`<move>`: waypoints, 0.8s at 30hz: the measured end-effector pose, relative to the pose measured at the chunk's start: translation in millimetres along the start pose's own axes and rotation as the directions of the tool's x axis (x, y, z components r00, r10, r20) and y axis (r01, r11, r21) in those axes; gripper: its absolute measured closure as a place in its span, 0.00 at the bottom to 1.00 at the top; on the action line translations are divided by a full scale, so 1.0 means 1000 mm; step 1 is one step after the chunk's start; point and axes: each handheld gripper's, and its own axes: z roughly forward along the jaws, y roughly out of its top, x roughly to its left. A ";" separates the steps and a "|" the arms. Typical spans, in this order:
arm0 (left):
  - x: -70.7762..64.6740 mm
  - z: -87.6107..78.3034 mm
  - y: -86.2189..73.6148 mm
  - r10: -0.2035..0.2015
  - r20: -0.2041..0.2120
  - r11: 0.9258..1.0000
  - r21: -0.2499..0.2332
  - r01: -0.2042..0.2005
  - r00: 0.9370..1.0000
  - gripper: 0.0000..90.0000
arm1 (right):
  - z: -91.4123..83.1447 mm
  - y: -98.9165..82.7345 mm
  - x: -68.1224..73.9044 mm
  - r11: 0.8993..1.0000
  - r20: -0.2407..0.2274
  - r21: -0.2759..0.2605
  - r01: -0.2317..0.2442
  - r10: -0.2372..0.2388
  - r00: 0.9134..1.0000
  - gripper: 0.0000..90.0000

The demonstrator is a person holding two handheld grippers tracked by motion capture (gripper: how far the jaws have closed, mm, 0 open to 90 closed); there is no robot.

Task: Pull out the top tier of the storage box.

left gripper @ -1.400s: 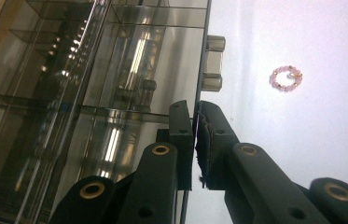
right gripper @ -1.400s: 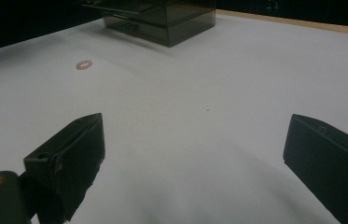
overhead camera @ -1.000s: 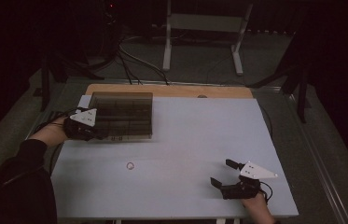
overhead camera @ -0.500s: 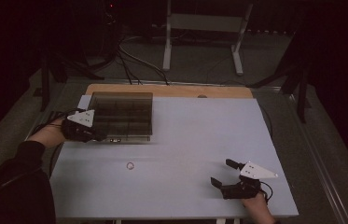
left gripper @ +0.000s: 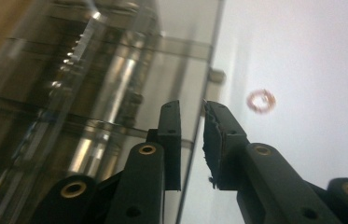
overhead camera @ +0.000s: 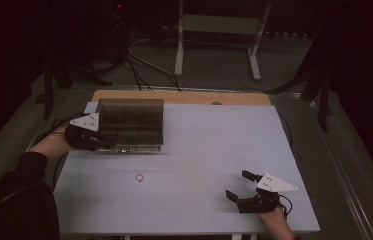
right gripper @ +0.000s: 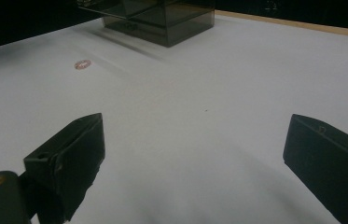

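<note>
One smoky clear box (overhead camera: 131, 123), one small ring (overhead camera: 140, 177), two tools, one white table (overhead camera: 199, 150)

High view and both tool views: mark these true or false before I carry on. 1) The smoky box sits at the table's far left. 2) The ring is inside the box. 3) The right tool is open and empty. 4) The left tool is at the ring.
1) True: the smoky clear box stands at the far left of the table.
2) False: the small copper-coloured ring lies on the bare table, in front of the box.
3) True: the right tool has wide-open jaws with nothing between them.
4) False: the left tool is at the box; its jaws have just been opening, with the box's thin edge between them.
</note>
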 end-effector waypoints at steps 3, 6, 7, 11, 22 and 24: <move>-0.005 -0.006 0.009 -0.100 -0.038 0.994 -0.055 0.098 0.994 0.67 | -0.001 0.000 0.000 1.000 0.007 0.001 0.005 -0.005 1.000 0.06; -0.013 -0.012 0.017 -0.140 -0.074 0.986 -0.103 0.132 0.987 0.62 | -0.001 0.000 0.000 1.000 0.007 0.002 0.008 -0.008 1.000 0.06; -0.017 -0.013 0.019 -0.151 -0.103 0.984 -0.111 0.139 0.983 0.56 | -0.001 0.000 0.000 1.000 0.007 0.001 0.007 -0.007 1.000 0.06; -0.033 -0.020 0.028 -0.232 -0.218 0.968 -0.146 0.203 0.948 0.39 | -0.001 0.001 0.000 1.000 0.006 0.000 0.009 -0.009 1.000 0.06; -0.061 -0.010 0.020 -0.343 -0.251 0.934 -0.192 0.301 0.905 0.00 | -0.003 0.001 0.000 1.000 0.010 -0.005 0.012 -0.012 1.000 0.06; -0.069 -0.006 0.017 -0.354 -0.267 0.929 -0.214 0.303 0.896 0.00 | -0.003 0.002 0.001 1.000 0.009 -0.008 0.012 -0.012 1.000 0.06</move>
